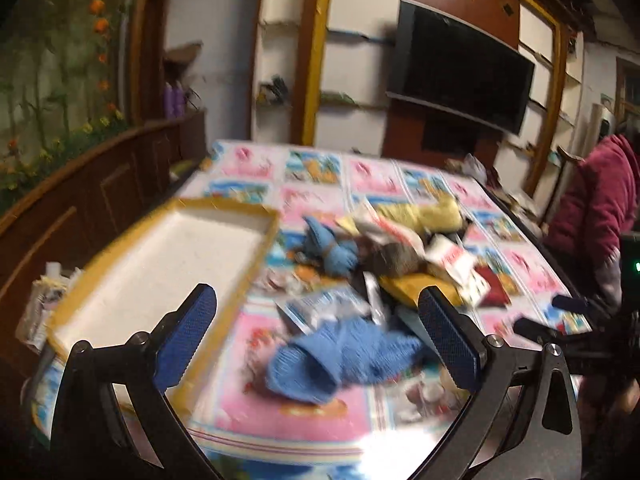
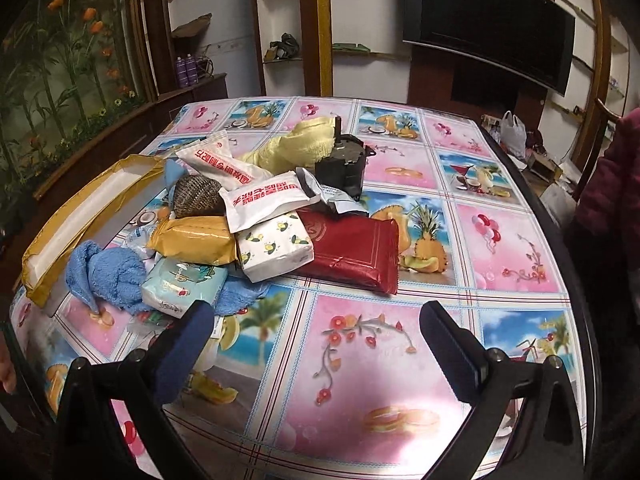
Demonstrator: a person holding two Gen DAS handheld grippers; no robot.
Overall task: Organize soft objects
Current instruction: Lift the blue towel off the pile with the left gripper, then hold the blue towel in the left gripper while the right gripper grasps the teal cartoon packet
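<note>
Beneath my wide-spread, empty left gripper (image 1: pixel 316 336) lies the blue cloth (image 1: pixel 340 356); I should pinch its bunched middle, then lift toward the tray (image 1: pixel 256 236).

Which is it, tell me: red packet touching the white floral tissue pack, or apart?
Touching. The right wrist view shows the white floral tissue pack lying against the left edge of the red packet, with no tablecloth visible between them.
</note>
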